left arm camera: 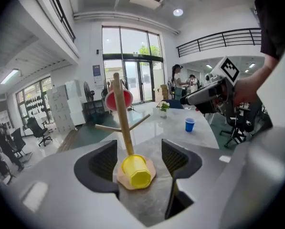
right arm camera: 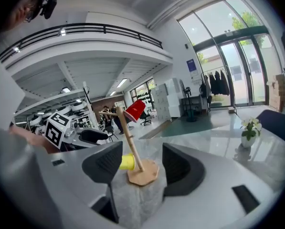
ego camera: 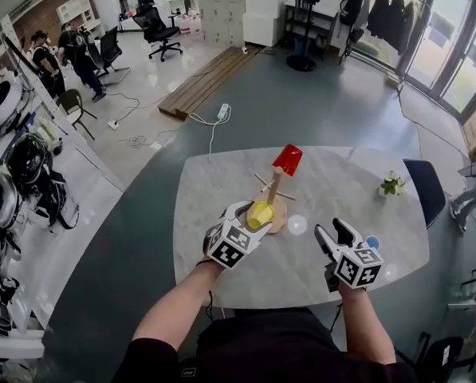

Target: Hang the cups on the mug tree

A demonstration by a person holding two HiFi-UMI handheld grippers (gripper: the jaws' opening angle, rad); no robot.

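The left gripper [ego camera: 247,219] hovers at the near side of the mug tree [ego camera: 275,183], jaws wide and holding nothing. The yellow cup [ego camera: 261,215] lies on its side on the tree's wooden base, against the pole and clear of both pads; whether a low peg carries it I cannot tell. The red cup [ego camera: 287,159] hangs tilted from a top peg, mouth downward so it stays put. At the near right the right gripper [ego camera: 333,230] is also open and empty, just beside the upright blue cup [ego camera: 371,242] — probably the next one to hang.
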